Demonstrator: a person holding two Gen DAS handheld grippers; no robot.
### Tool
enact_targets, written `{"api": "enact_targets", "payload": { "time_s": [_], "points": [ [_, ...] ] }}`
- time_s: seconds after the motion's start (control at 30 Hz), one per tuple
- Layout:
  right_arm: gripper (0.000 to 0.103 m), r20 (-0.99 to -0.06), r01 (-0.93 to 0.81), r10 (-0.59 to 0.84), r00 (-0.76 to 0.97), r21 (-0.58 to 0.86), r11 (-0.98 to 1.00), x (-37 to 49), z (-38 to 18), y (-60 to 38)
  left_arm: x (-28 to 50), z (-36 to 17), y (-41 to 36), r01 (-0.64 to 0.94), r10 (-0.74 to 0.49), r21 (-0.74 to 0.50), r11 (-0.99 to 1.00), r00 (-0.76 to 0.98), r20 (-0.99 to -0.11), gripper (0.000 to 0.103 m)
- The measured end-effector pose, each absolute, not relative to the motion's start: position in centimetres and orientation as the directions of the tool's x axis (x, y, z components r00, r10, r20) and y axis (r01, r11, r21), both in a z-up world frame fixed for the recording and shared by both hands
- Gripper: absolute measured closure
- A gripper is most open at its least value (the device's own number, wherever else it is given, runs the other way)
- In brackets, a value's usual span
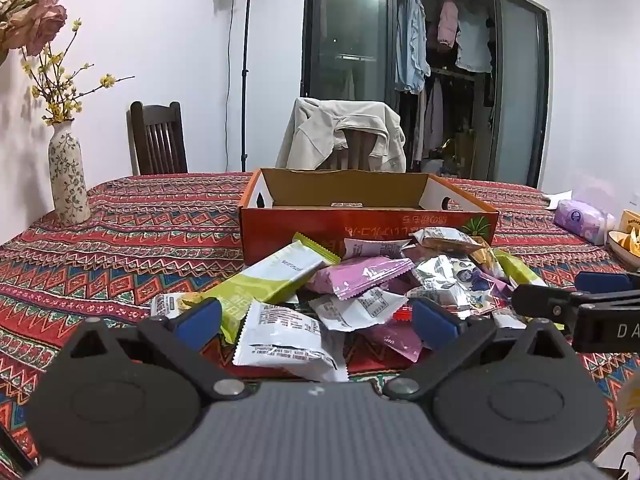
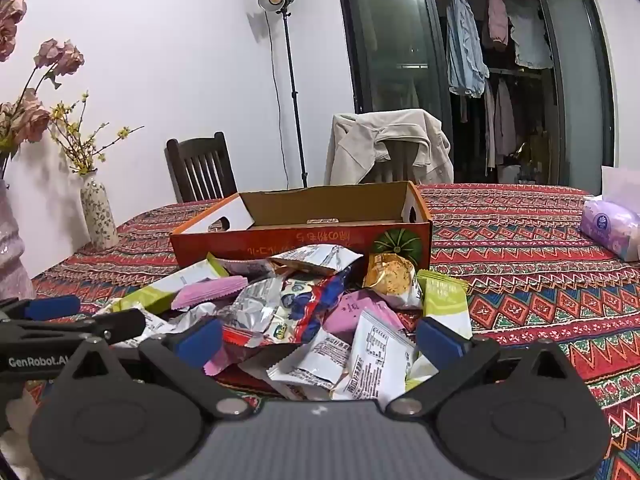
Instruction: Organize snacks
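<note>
A heap of snack packets (image 1: 360, 280) (image 2: 320, 312) lies on the patterned tablecloth in front of an open orange cardboard box (image 1: 368, 216) (image 2: 304, 236), whose visible floor is bare. The heap holds green (image 1: 264, 280), pink (image 1: 360, 276) and white (image 1: 284, 340) wrappers. My left gripper (image 1: 316, 320) hovers open at the heap's near edge, the white packet lying between its blue pads without contact. My right gripper (image 2: 318, 340) is open too, over the heap's near right side, with white packets (image 2: 372, 356) below it. Each gripper's fingers (image 1: 560, 300) (image 2: 60, 320) show in the other's view.
A floral vase (image 1: 68, 180) (image 2: 98, 216) stands at the table's far left. A purple tissue pack (image 1: 584, 220) (image 2: 612, 228) and a bowl (image 1: 626, 244) sit at the right. Two chairs (image 1: 160, 140) (image 2: 392, 148), one draped with a jacket, stand behind the table.
</note>
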State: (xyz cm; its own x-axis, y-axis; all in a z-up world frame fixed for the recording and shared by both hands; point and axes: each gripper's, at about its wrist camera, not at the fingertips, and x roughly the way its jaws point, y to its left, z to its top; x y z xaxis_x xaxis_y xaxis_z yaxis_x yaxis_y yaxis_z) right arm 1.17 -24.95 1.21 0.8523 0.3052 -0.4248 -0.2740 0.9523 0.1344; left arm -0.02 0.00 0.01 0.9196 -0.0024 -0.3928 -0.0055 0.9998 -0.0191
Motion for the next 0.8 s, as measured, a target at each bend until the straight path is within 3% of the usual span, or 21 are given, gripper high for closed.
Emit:
{"api": "enact_targets", "payload": {
  "time_s": [0.8],
  "points": [
    [0.000,-0.437,-0.269,0.294,0.850,0.121,0.956,1.5,0.7,-25.0,0.4,-0.6,0.3,-0.005,-0.014,-0.045,0.999,0.914,-0.404,0.000]
  ]
}}
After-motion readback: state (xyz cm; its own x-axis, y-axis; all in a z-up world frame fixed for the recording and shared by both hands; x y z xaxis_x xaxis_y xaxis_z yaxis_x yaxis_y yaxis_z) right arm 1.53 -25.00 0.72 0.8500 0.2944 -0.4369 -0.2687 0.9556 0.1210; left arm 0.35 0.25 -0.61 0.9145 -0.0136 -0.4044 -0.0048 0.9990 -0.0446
